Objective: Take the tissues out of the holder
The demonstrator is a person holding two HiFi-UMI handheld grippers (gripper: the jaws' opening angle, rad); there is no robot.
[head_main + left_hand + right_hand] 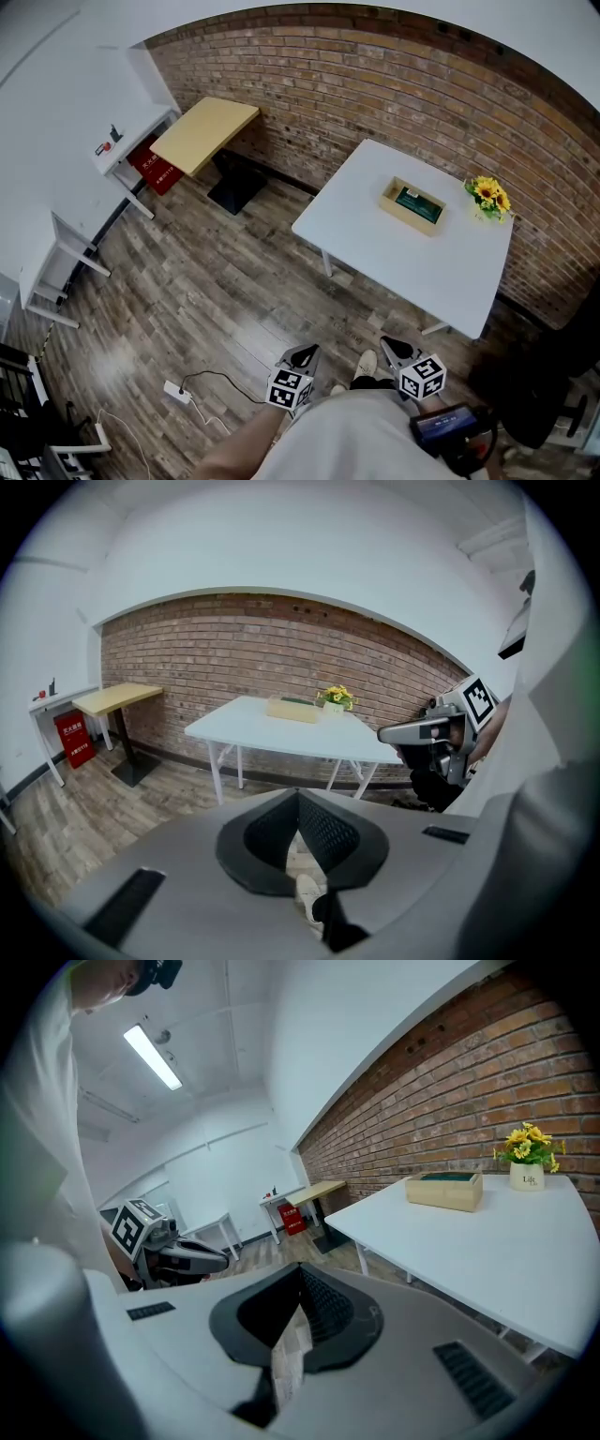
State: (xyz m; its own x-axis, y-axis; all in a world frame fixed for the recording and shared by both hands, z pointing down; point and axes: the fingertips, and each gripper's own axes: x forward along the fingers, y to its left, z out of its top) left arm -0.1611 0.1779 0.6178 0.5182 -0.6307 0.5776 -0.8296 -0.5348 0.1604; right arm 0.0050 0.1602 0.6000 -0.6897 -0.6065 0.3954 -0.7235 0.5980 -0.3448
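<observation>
One tissue holder (412, 205) (wooden) on one table (375, 253); left claw (304, 352) and right claw (394, 348) both closed, empty.

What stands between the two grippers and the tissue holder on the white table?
Nothing visible. Only floor and table separate the left gripper and right gripper from the tissue holder; the flowers sit beside it.

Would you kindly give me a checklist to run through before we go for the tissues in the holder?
1. Holder on the white table: ok.
2. Tissues visible in it: cannot tell.
3. Flowers apart from holder: ok.
4. Left gripper and right gripper empty: ok.
5. Jaws apart for a grasp: not ok, both shut.
6. Grippers near the holder: not ok, both at the person's body.
</observation>
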